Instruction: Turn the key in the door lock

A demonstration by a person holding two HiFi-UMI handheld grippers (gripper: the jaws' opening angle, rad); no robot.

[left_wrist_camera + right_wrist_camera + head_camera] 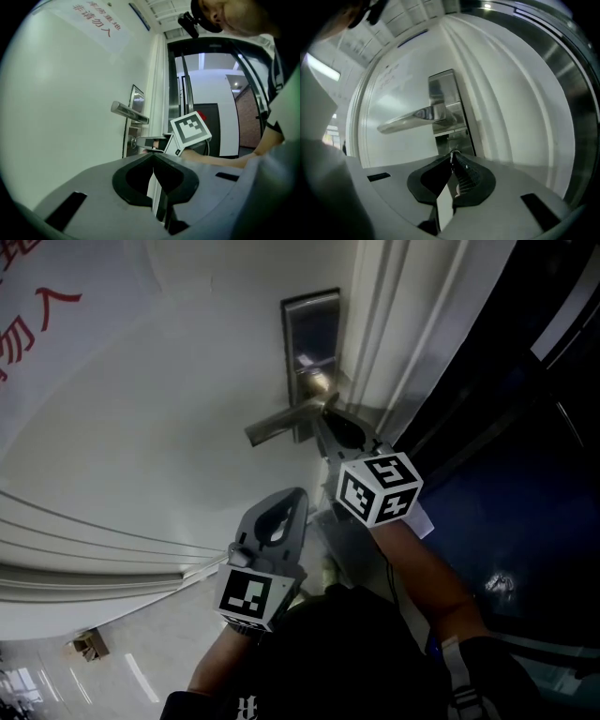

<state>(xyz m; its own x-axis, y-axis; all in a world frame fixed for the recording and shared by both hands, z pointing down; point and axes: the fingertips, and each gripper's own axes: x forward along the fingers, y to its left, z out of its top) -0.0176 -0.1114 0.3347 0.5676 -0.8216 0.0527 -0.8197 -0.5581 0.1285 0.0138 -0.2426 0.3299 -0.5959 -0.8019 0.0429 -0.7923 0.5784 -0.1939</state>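
Right gripper view: jaws of right gripper (452, 158) pressed together at the tips, pinching a bright sliver of key (451, 153). Straight past the tips, low in mid frame, lock (452, 140) on the lower part of a steel plate (443, 86). Just above, handle (410, 118), about level, pointing to frame left. Around the plate, pale door (393, 84); to the right, ribbed white frame (506, 103).

Left gripper view: jaws of left gripper (153, 158) closed against each other, nothing between them. Beyond the tips, in mid frame, nose of right gripper up against the lock beneath the handle, with a marker cube (190, 132) behind it and a bare forearm (220, 161) trailing off to the right. Sign (96, 18) with red lettering at upper left on the door.

Head view: right gripper near centre, tips tucked under the handle at the foot of the plate; key too small to make out there. Left gripper below and left of it, pointing up the frame, apart from handle and lock, touching nothing. Dark glass along the right edge.
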